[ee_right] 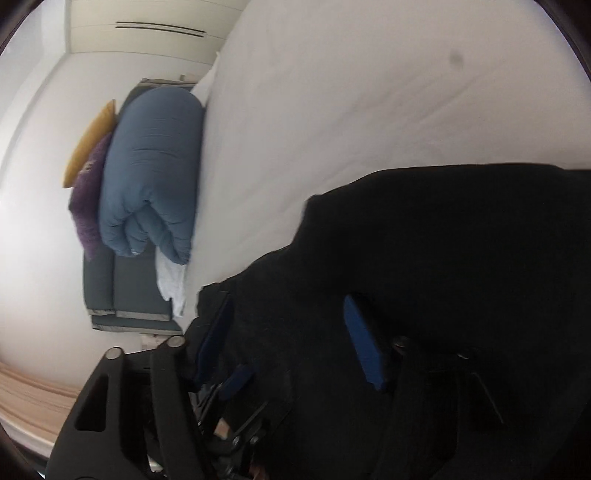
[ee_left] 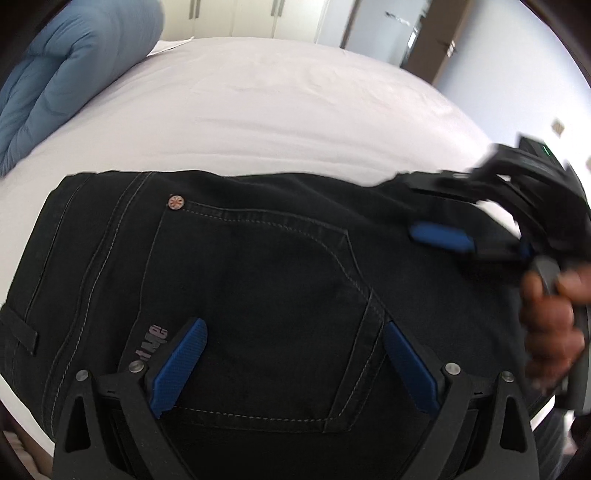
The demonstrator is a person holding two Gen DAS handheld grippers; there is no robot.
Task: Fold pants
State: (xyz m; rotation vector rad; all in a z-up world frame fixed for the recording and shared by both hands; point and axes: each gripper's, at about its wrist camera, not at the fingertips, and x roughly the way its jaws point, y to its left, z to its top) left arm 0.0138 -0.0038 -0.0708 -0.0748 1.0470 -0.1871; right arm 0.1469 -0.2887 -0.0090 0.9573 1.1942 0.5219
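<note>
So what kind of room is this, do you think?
Most likely a bedroom: the black pants lie on a white-sheeted bed, a rolled blue duvet sits at its end, and wardrobe doors stand behind.

White bed (ee_left: 277,110) — black pants (ee_left: 258,266), blue duvet (ee_left: 55,81)

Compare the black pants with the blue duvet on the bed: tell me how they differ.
The black pants are near-black denim with pale stitching, a rivet and a back pocket; the blue duvet is plain, puffy blue fabric. The pants lie spread flat under the open left gripper; the duvet is folded into a thick bundle. The pants lie near both grippers; the duvet lies at the far edge. Both rest on the white bed.
</note>
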